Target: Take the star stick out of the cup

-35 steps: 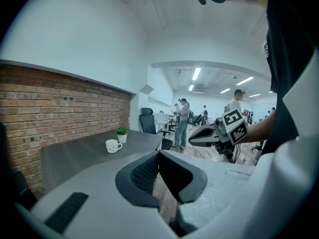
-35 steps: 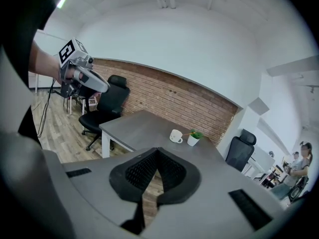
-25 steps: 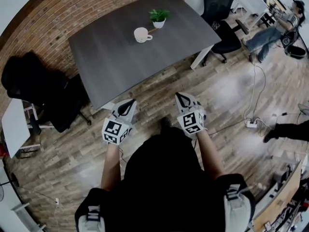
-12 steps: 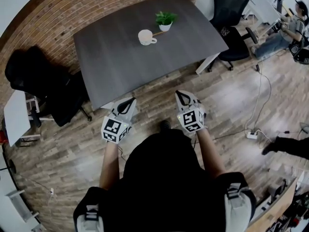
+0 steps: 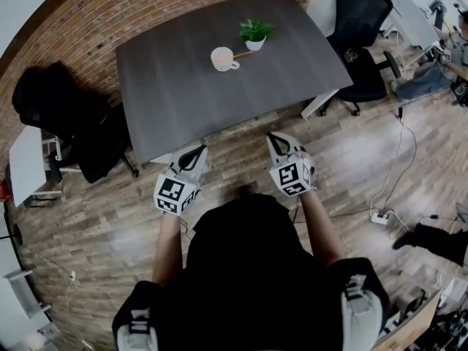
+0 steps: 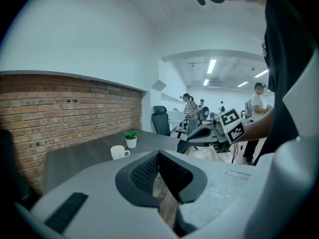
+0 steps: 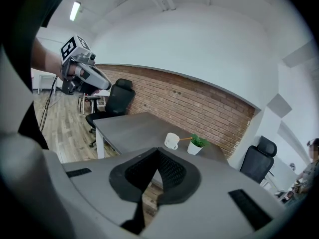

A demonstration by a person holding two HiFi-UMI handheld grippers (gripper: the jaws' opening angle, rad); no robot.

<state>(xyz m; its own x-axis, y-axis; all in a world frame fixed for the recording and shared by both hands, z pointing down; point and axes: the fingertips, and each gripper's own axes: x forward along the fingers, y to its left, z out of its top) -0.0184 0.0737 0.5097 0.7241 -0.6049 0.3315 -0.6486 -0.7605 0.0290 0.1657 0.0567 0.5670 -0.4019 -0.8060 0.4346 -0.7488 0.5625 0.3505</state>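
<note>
The left gripper [image 5: 194,154] and right gripper [image 5: 276,141] hold jaws together.

a dark grey table [image 5: 190,86] carries a white cup [image 5: 221,58] just beside a small potted plant [image 5: 256,34].

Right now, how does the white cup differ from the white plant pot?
The white cup has a handle and holds a thin stick; the small white plant pot has none and holds a green plant. The cup stands nearer the person than the pot. Both stand upright on the dark grey table.
</note>
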